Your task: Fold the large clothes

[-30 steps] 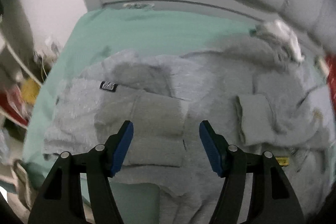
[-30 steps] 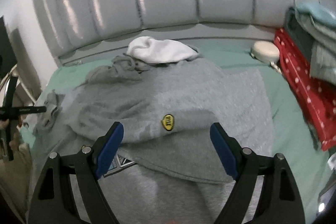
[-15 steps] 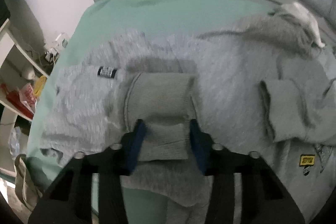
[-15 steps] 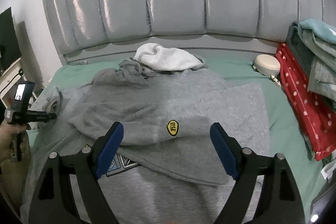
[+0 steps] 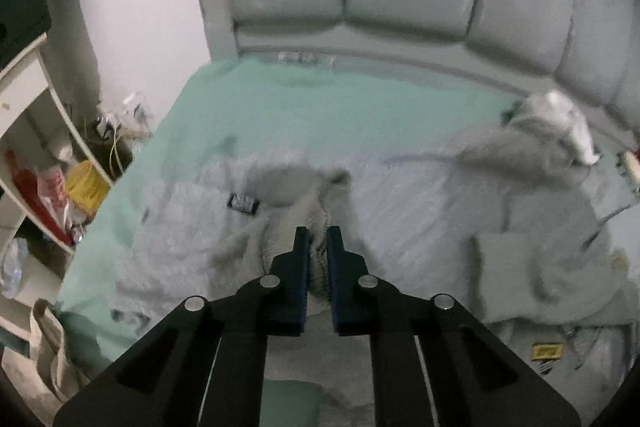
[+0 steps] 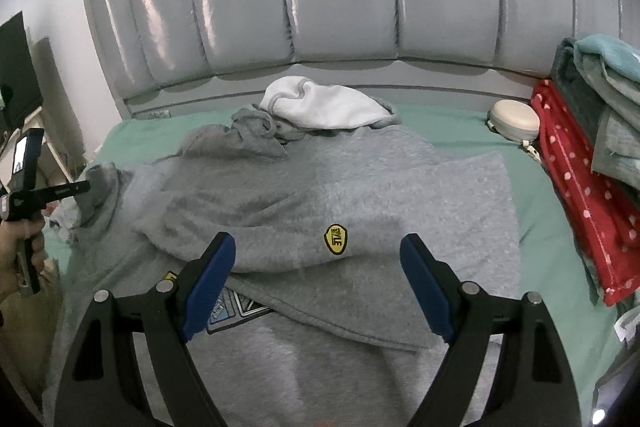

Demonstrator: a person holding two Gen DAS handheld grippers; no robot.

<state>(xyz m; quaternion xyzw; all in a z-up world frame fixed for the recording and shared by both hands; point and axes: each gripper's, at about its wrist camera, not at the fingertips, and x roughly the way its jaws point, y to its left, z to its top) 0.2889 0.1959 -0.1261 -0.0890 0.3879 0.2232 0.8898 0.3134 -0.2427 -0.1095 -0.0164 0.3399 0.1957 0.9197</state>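
1. Hoodie (image 6: pixel 320 187) lies spread across the green sheet (image 5: pixel 320 115), hood (image 6: pixel 324 103) toward the headboard (image 6: pixel 280 7), one side already folded over w/ yellow patch (image 6: pixel 336 238) on top.
2. Your left gripper (image 5: pixel 318 239) is clamped tight on the sleeve cuff (image 5: pixel 320 223); fabric bunches up to the pads, prob. so you can carry the sleeve inward.
3. Your right gripper (image 6: pixel 316 251) hangs above the body, jaws wide, nothing betw. them; likely waiting.
4. Containers: shelf unit (image 5: pixel 24 131) at bedside holds a yellow item and red packets; contents otherwise too blurred. Stacked textiles (image 6: pixel 592 131) sit beside the hoodie.
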